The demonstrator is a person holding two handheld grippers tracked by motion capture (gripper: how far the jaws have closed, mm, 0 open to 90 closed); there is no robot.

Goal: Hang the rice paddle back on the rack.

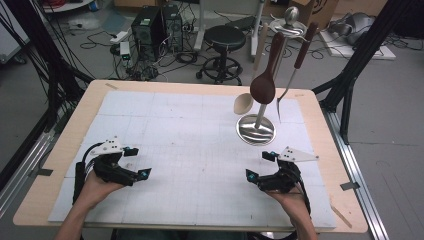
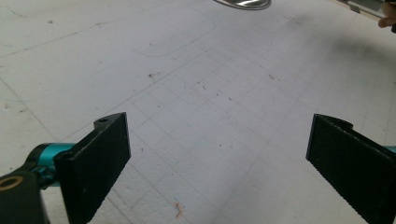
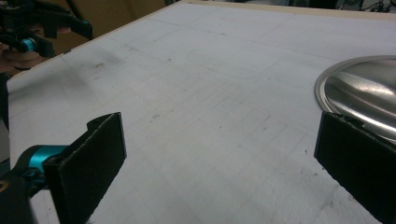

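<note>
Starting position: left tongs (image 1: pixel 135 161) and right tongs (image 1: pixel 260 166) rest spread and empty on the white gridded desk (image 1: pixel 190 150), while the steel utensil stand (image 1: pixel 256 129), nearest the right tongs, keeps its hanging dark wooden spoon (image 1: pixel 264 85) untouched.

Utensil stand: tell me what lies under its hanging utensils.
Under the utensil stand hangs a dark spoon, above the round steel base on the white mat. The pale wooden spoon is partly covered behind it.
</note>
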